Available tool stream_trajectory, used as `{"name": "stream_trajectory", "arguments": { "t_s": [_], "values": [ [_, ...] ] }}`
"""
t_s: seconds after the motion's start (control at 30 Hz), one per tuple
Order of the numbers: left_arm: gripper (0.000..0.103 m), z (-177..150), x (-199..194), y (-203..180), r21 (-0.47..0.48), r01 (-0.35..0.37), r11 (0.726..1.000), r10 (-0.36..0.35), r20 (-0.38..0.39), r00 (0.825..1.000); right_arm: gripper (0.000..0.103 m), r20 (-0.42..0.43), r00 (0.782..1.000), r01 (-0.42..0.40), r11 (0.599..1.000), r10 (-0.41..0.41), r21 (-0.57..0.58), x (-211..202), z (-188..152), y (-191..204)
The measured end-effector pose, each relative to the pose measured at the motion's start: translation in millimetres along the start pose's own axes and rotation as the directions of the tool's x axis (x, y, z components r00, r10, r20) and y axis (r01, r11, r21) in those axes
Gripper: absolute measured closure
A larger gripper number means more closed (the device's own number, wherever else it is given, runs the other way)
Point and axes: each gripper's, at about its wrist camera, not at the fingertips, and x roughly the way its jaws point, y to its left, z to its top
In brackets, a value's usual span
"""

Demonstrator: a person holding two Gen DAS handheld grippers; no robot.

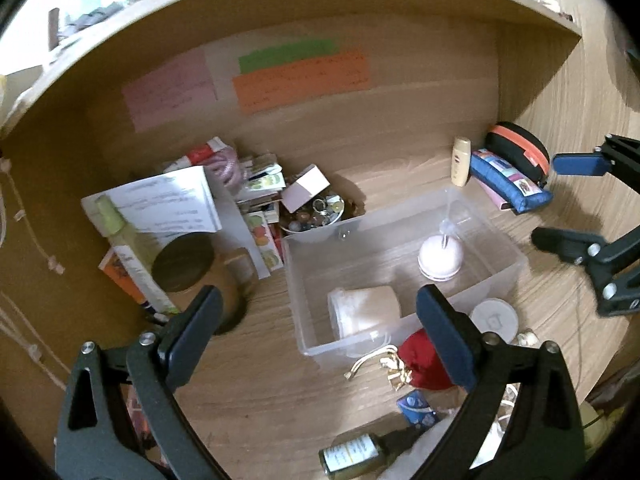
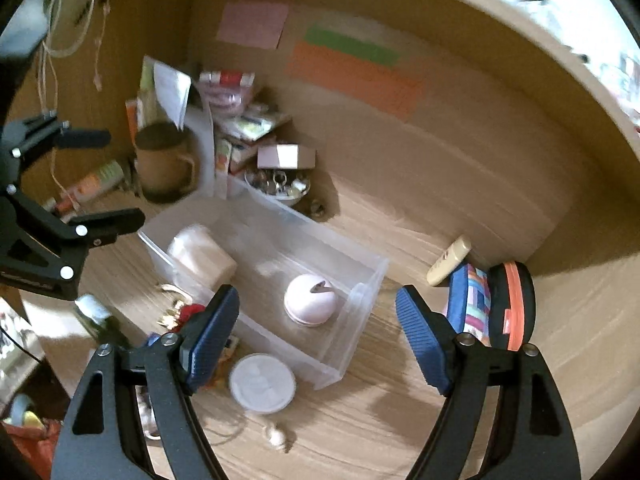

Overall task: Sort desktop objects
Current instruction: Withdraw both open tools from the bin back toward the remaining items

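Left gripper (image 1: 320,320): we see its jaws spread wide, nothing held, hovering over the desk's front part.
Right gripper (image 2: 318,334): also wide apart and empty – over the clear bin's (image 1: 508,276) right end.
Clear bin: mid-desk (image 1: 256,380), holding a pink dome (image 1: 440,258) and a cream jar (image 1: 366,312) lying on its side.
White round lid (image 2: 262,382): on the desk, just beside the bin's front wall.
Red pouch (image 1: 420,360): near the bin's front corner.
Blue pencil case (image 1: 510,180): at the desk's right rear – against a black-orange case (image 1: 520,148).

Clear bin (image 2: 360,280) — pink dome (image 2: 310,300), cream jar (image 2: 202,258) inside
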Motion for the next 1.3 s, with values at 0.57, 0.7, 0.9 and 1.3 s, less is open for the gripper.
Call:
{"name": "stream_trajectory", "arguments": {
  "t_s": [0.57,0.7,0.9,1.3],
  "values": [
    [0.002,-64.7,-33.9,20.4,-0.132,-0.023,0.991,0.024,0.008,1.000,0.007,0.136,0.991,-0.009,0.995,-0.005,0.097,-52.8,-53.4,0.3],
    [0.002,-84.5,-22.4,19.7,-0.170,-0.015,0.985,0.008,-0.042,0.999,0.007,0.121,0.993,-0.020,0.992,0.005,0.122,-48.4,-70.9,3.6],
    [0.002,-117.9,-0.6,9.3,-0.204,0.007,0.979,-0.033,-0.124,0.992,0.007,0.050,0.998,-0.048,0.978,0.038,0.201,-27.4,-100.6,-0.8],
    [0.002,-146.3,27.7,-5.5,-0.273,0.073,0.959,-0.131,-0.201,0.971,0.007,-0.083,0.990,-0.080,0.949,0.110,0.304,21.3,-148.9,-13.1]
  ]
}}
